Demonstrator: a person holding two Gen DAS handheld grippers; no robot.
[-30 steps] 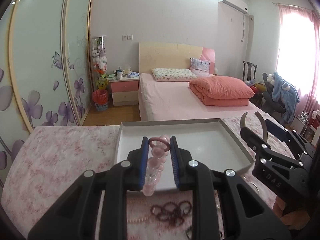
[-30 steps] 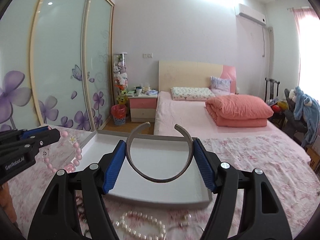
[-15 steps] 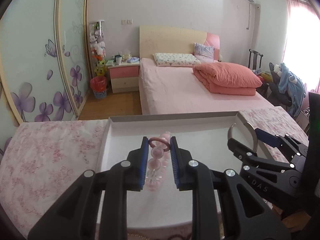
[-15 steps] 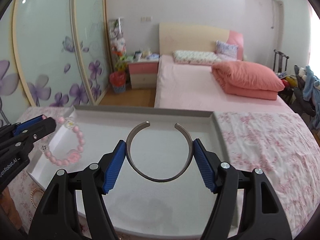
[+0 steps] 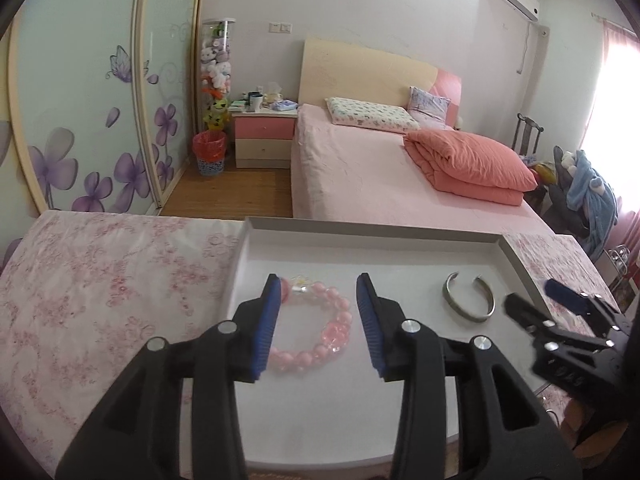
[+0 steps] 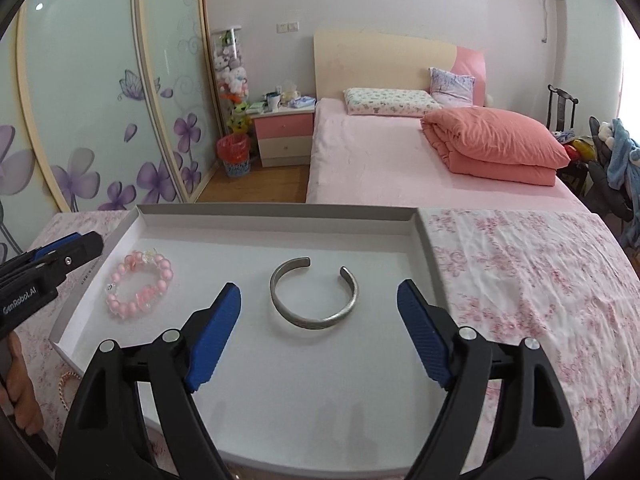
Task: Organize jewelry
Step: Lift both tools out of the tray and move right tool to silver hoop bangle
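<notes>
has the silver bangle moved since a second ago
Yes. The silver bangle has dropped out of the right gripper, whose jaws have just been opening, and now lies flat on the tray floor.

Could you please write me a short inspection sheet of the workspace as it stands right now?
Surface: table under a pink floral cloth, bearing a shallow white tray.
Job's things: pink bead bracelet and silver cuff bangle lie apart on the tray floor; a small bead bracelet lies on the cloth, outside the tray's near left corner.
Clutter: nothing seen.
Grippers: left gripper open, jaws just opened, pink bracelet between them but not pressed; right gripper open, jaws just widened, clear of the bangle.
Cables: nothing seen.
Surroundings: bed with folded quilt, nightstand, flowered wardrobe doors.
</notes>
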